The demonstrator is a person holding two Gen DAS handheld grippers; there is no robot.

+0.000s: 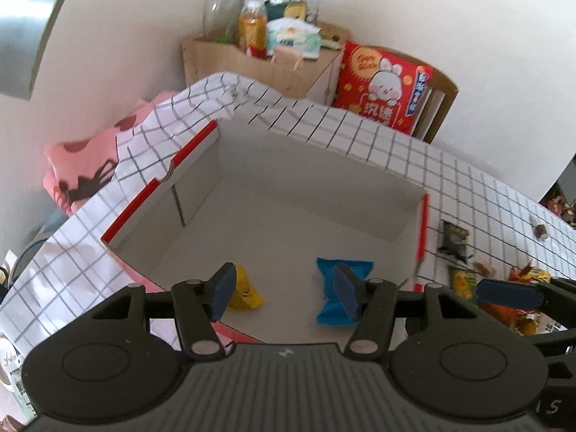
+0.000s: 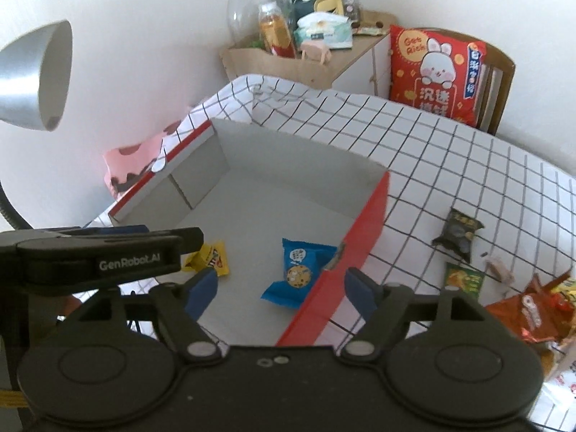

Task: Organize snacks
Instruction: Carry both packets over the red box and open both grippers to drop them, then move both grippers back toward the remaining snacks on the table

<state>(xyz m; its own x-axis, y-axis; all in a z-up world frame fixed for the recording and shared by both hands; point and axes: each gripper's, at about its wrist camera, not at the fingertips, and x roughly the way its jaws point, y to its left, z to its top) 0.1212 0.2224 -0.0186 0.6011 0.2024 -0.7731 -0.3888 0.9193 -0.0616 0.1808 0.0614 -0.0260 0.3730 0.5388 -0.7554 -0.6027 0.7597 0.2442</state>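
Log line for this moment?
left gripper: open, empty | right gripper: open, empty | box: yellow pack, blue pack | table: more snacks

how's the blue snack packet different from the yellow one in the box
The blue packet looks larger than the yellow packet. The blue packet shows a cookie picture; the yellow packet has dark lettering. The blue packet lies near the box's red wall, the yellow packet toward the opposite side. Both lie loose on the box floor, neither gripped.

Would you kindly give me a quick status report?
Both tongs, left and right, open, empty. Yellow packet and blue packet in box. Nothing in the way.
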